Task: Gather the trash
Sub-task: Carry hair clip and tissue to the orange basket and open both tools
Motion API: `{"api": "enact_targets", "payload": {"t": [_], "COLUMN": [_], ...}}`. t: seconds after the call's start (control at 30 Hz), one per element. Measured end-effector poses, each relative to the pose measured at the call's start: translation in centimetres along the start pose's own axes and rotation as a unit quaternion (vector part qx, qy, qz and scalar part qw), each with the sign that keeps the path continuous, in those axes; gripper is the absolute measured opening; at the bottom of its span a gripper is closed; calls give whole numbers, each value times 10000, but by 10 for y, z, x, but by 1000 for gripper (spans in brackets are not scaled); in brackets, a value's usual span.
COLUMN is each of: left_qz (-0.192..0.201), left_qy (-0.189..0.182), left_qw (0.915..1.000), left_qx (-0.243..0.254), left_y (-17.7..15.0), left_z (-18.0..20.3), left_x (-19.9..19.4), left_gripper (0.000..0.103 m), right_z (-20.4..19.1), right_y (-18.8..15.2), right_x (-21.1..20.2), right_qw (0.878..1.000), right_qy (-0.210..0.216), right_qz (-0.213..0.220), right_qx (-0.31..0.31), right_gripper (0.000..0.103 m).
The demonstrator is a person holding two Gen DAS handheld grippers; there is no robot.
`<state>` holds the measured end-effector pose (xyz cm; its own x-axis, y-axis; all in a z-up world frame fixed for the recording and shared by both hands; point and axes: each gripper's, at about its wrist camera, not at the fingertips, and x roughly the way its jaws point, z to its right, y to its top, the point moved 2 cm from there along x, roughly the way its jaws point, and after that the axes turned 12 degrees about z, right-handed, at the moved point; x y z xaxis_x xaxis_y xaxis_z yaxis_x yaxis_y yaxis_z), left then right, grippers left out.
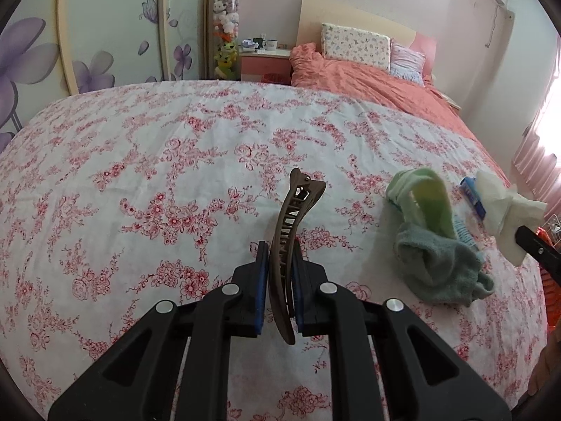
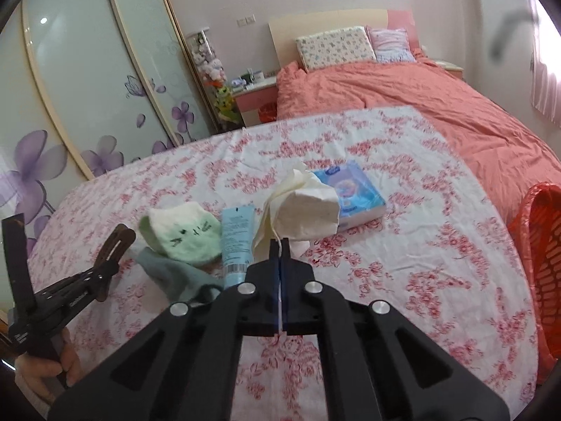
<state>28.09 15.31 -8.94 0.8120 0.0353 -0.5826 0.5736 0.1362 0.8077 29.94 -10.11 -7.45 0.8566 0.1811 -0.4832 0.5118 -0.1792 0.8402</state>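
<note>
Tissue (image 1: 508, 210): seen from left wrist, held above the floral sheet (image 1: 140, 175), right of the socks (image 1: 434, 245).
Left gripper (image 1: 279, 256): clamped on a brown hair clip (image 1: 292, 231).
Right gripper (image 2: 279, 245): seen from right wrist, closed on the tissue (image 2: 301, 210), which is lifted before the tissue pack (image 2: 354, 189).

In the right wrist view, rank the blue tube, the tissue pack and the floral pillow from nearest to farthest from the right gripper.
1. Blue tube, just left of the right gripper.
2. Tissue pack, ahead and slightly right on the floral sheet.
3. Floral pillow, far back at the headboard.
</note>
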Motion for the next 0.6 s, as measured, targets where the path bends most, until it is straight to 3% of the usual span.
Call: {"api": "enact_targets", "payload": {"t": [0.33, 0.6], "left_qz": [305, 521], "left_qy": [-33, -480], "left_qw": [9994, 9968], "left_qx": [144, 384], "left_y": [19, 29], "left_z": [24, 77], "left_x": [-37, -76], "left_gripper": [13, 13], "right_z": [9, 30], "right_y": [26, 34], "right_x": [-60, -121], "right_qw": [9982, 9939], "right_qy": [56, -248], "right_qz": [574, 1071], "right_qx": [140, 43], "right_gripper": [2, 2]}}
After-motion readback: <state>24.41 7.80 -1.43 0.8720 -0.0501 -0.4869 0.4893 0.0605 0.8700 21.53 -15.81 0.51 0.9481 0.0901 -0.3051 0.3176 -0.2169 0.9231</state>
